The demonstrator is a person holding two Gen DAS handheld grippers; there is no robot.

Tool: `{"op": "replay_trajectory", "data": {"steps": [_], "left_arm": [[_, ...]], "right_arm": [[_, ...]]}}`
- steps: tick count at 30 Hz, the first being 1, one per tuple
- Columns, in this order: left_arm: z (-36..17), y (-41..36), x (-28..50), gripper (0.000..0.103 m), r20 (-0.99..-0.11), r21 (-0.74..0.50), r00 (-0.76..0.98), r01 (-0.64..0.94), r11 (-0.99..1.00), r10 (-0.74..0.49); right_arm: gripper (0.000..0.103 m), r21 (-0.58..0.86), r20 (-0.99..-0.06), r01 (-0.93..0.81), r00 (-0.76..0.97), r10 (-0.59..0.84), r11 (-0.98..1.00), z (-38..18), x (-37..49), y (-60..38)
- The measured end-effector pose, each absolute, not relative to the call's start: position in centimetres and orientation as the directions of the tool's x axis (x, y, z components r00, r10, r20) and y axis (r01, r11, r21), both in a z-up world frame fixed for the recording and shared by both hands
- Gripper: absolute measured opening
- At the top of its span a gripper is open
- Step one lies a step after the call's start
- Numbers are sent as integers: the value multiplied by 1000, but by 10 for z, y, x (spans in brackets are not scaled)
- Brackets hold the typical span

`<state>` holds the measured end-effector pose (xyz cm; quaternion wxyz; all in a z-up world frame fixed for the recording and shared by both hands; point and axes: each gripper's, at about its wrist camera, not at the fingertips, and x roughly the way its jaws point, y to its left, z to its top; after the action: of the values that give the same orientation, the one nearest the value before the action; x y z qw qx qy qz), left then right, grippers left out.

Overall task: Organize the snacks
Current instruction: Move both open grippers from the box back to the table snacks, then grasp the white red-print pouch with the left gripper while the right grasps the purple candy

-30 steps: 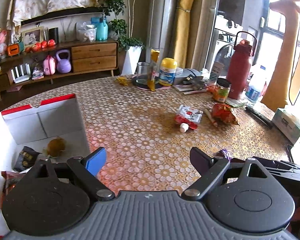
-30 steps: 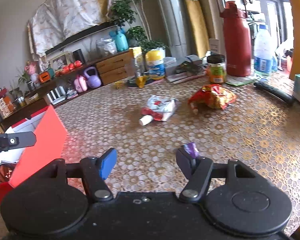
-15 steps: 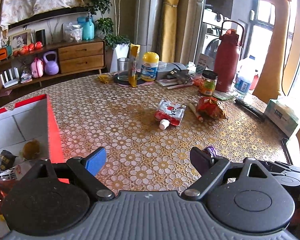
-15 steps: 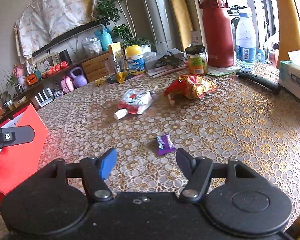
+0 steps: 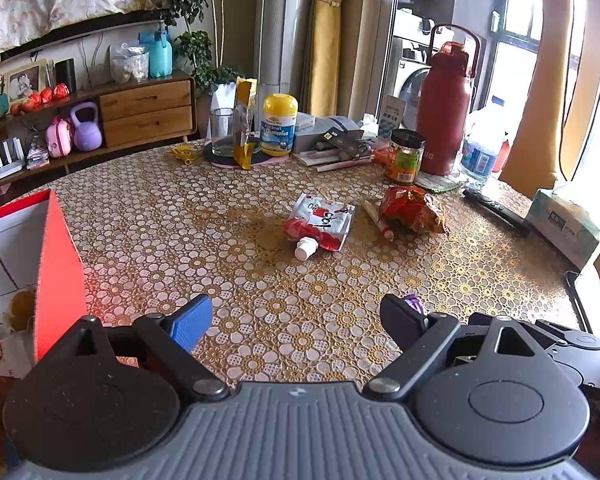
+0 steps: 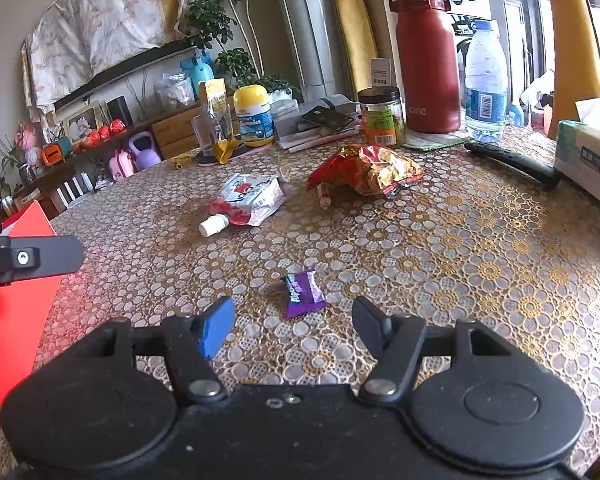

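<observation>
The purple candy (image 6: 303, 293) lies on the table (image 6: 460, 248), just ahead of the right gripper (image 6: 292, 322), whose jaws gape empty. The left gripper (image 5: 296, 318) is likewise spread, empty. Centre the candy between the jaws, lower, then pinch gently.

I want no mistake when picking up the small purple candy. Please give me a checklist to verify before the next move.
1. Right hand-held gripper open and empty: ok.
2. Purple candy ahead, between the finger lines, not yet between the pads: ok.
3. Candy lying free on the table, nothing touching it: ok.
4. Left hand-held gripper open and empty: ok.
5. Red box open at the left: ok.
6. Room left inside the box: cannot tell.
</observation>
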<state>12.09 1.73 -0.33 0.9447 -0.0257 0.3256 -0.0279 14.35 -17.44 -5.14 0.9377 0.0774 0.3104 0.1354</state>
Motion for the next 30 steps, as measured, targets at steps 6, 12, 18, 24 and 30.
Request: {"op": "replay_trajectory", "data": {"steps": [6,12,18,24,30], "left_arm": [[-13,14,137,91,-621,-63,781,29,998,-62],[-20,12,156,91,-626,-72,778,14,997,-56],[-24,5,176,91,-627,-63,776,34,997,-67],[-27,-7,196,91,-636,-30,769,63,998,-68],[-28,-16,214,91,-631,4,772,95,996,-71]], "right_arm": [[65,218,-558,-212,774,300,953,-57,150,-172],[64,198,-558,-219,776,293,955,-63,160,-169],[64,184,-541,-229,788,293,956,-64,171,-163],[61,183,-532,-231,794,294,955,-66,179,-161],[60,189,-532,-237,791,302,953,-70,179,-160]]}}
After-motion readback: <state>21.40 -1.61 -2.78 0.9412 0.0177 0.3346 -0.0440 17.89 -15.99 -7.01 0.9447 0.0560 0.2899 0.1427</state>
